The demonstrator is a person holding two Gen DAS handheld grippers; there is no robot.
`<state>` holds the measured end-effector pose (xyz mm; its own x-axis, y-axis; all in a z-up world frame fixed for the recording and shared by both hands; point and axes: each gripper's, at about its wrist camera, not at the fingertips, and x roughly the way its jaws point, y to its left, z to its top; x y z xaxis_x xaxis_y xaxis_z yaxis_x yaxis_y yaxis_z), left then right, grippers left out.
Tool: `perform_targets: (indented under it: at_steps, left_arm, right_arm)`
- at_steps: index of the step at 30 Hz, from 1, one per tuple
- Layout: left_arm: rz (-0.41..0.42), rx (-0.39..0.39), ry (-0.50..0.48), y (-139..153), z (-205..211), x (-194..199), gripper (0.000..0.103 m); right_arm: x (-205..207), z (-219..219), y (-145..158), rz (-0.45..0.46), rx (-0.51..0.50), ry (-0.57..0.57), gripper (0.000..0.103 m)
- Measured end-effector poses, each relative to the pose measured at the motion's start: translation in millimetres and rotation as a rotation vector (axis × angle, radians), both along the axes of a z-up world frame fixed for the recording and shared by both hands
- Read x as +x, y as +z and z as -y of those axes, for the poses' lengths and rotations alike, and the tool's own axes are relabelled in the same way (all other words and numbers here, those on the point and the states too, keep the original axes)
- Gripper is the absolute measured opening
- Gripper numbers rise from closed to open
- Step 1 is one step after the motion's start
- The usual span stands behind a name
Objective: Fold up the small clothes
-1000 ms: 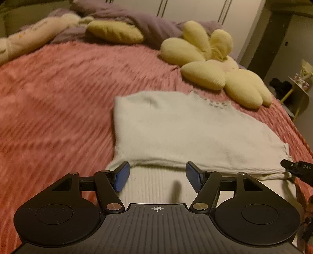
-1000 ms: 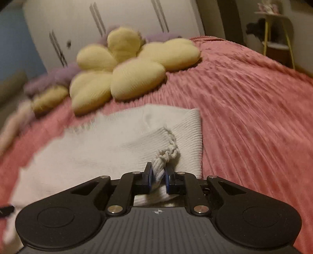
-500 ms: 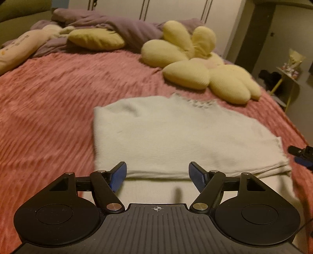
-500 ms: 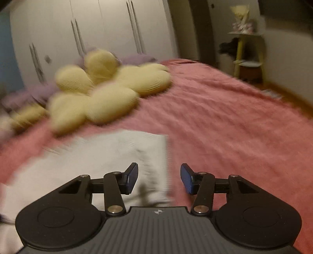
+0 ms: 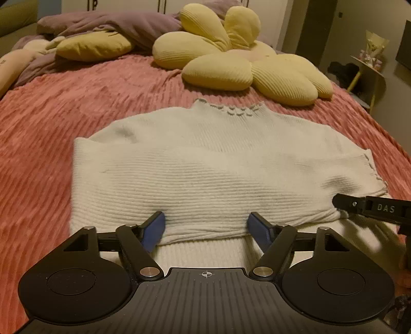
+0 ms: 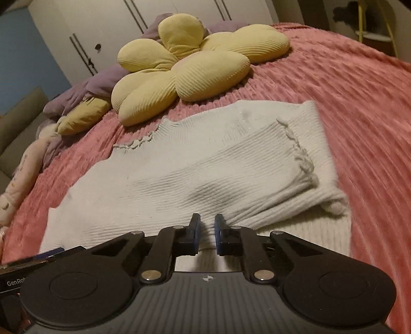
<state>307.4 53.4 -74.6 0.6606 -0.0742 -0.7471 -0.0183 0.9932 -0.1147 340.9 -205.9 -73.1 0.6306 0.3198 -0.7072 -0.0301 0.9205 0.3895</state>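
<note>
Pink ribbed bedspread (image 5: 77,102) w/ yellow flower cushion (image 5: 231,64), purple duvet (image 5: 123,28) behind, white wardrobe (image 6: 179,10).

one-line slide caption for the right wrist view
Right gripper shut on the white ribbed knit sweater's folded edge, on a pink textured bedspread.

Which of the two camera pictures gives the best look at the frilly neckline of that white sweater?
The left wrist view. There the sweater's frilly neckline faces the camera head-on, its whole scalloped edge showing against the pink bedspread. The right wrist view catches the neckline only from the side, slanting and slightly blurred.
</note>
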Motion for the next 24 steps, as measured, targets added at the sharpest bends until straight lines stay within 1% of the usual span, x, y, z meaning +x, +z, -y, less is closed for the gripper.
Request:
perform_targets:
  at_steps: [2,4,5,7,9,10,11,13,14,17,18,20,22,24]
  left_arm:
    - [-0.001,0.003,-0.006,-4,1,3,0.085]
    - [0.005,0.017,-0.017,-5,3,4,0.087]
    - [0.006,0.023,-0.024,-5,4,3,0.087]
    - [0.013,0.021,-0.039,1,2,-3,0.082]
    - [0.036,-0.004,-0.036,10,-2,-10,0.081]
    - [0.054,-0.032,-0.025,17,-6,-13,0.081]
    - [0.065,-0.055,-0.01,21,-8,-12,0.081]
    - [0.071,-0.09,0.011,26,-9,-6,0.081]
    - [0.067,-0.091,0.014,26,-7,-1,0.081]
    - [0.019,-0.059,0.005,15,2,13,0.081]
    - [0.005,-0.037,0.005,9,5,16,0.082]
    - [0.014,0.024,-0.018,0,12,18,0.084]
    - [0.028,0.083,-0.044,-5,19,18,0.088]
    - [0.035,0.1,-0.046,-9,20,21,0.092]
  right_arm:
    - [4,-3,-4,0.02,-0.03,0.01,0.002]
    - [9,-5,-6,0.043,-0.06,0.017,0.0]
    - [11,-5,-7,0.047,-0.069,0.02,0.0]
    - [14,-5,-8,0.049,-0.069,0.025,0.0]
    - [10,-3,-4,0.043,-0.073,0.048,0.0]
    - [7,-4,2,0.042,-0.092,0.063,0.0]
    - [3,-5,8,0.042,-0.104,0.066,0.001]
    - [-3,-7,17,0.06,-0.112,0.056,0.008]
    - [-4,-11,20,0.074,-0.118,0.054,0.009]
    - [1,-28,24,0.106,-0.151,0.089,0.01]
    - [4,-34,23,0.112,-0.166,0.105,0.01]
    - [11,-45,15,0.108,-0.211,0.141,0.01]
    - [16,-50,1,0.097,-0.299,0.162,0.008]
    - [16,-51,-4,0.123,-0.338,0.177,0.007]
